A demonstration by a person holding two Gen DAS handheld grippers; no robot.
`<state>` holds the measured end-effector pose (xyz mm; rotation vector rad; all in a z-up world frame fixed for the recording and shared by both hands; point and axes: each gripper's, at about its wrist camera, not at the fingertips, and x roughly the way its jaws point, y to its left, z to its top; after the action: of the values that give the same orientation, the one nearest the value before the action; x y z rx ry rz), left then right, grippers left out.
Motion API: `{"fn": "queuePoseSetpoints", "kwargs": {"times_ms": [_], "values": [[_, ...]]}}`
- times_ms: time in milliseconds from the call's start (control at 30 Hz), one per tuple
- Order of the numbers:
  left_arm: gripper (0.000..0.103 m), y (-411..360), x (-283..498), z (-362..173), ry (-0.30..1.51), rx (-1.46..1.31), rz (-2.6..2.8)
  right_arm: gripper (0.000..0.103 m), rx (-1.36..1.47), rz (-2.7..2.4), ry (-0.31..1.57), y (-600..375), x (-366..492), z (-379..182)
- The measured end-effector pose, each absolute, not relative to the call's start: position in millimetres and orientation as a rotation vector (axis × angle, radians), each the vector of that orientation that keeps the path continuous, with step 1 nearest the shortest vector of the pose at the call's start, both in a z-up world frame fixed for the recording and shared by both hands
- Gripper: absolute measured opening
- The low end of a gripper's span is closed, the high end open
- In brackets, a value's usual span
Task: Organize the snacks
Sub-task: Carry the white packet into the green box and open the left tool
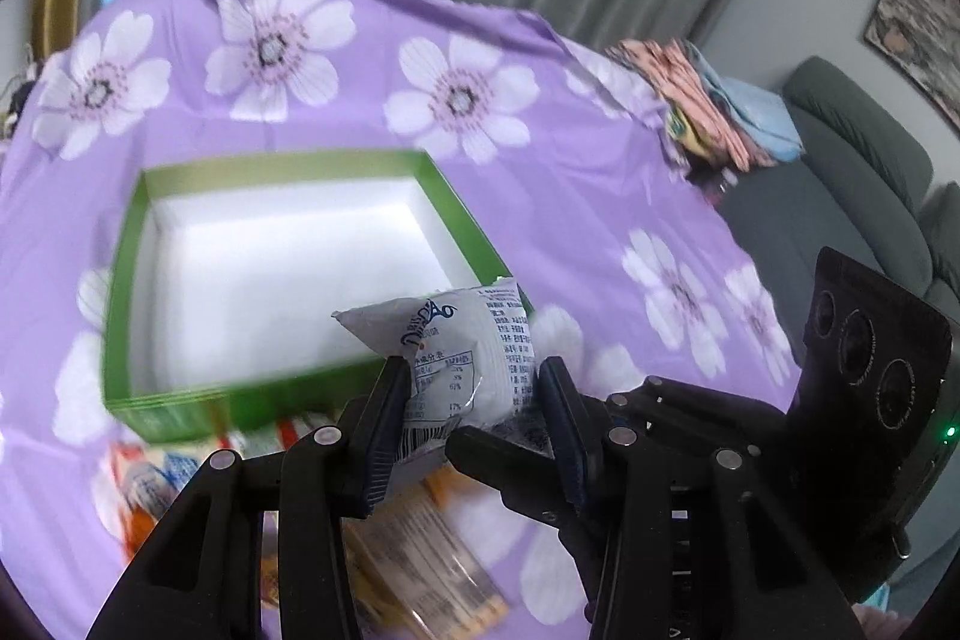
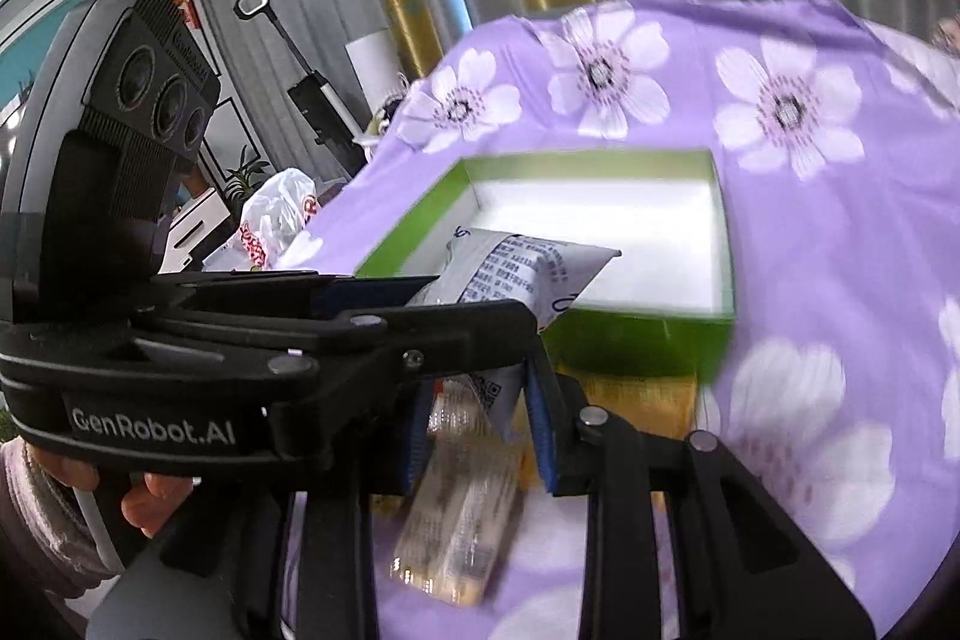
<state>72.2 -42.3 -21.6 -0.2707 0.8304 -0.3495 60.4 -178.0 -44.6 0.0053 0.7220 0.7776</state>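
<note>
A green box (image 1: 120, 292) with a white inside lies open on the purple flowered cloth; it also shows in the right wrist view (image 2: 729, 244). My left gripper (image 1: 474, 388) is shut on a white snack packet (image 1: 456, 340) and holds it above the box's near right corner. In the right wrist view the same packet (image 2: 528, 268) sits between the left gripper's fingers, which cross in front. My right gripper (image 2: 480, 424) is partly open just under that packet, its lower corner between the fingers; contact is unclear. Several more snack packs (image 2: 462, 508) lie on the cloth below.
Orange and clear snack packs (image 1: 420, 550) lie on the cloth in front of the box. A pile of folded cloths (image 1: 708, 112) sits at the table's far right edge, with a grey sofa (image 1: 840, 172) beyond. A white plastic bag (image 2: 276, 214) lies off the table's left.
</note>
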Motion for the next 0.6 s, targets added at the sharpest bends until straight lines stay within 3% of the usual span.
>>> {"fn": "queuePoseSetpoints", "kwargs": {"times_ms": [433,500,533,600], "values": [[0.045,1,144,-69,0.93,-0.407,-0.247,0.034,0.033,0.785,0.818,-134,143,-69],[0.045,4,147,-73,0.939,-0.423,-0.231,0.041,0.032,0.76,0.824,-131,148,-74],[0.045,5,146,-73,0.937,-0.418,-0.218,0.051,0.028,0.732,0.83,-130,150,-75],[0.06,7,144,-72,0.931,-0.397,-0.197,0.052,0.026,0.707,0.831,-132,151,-76]]}}
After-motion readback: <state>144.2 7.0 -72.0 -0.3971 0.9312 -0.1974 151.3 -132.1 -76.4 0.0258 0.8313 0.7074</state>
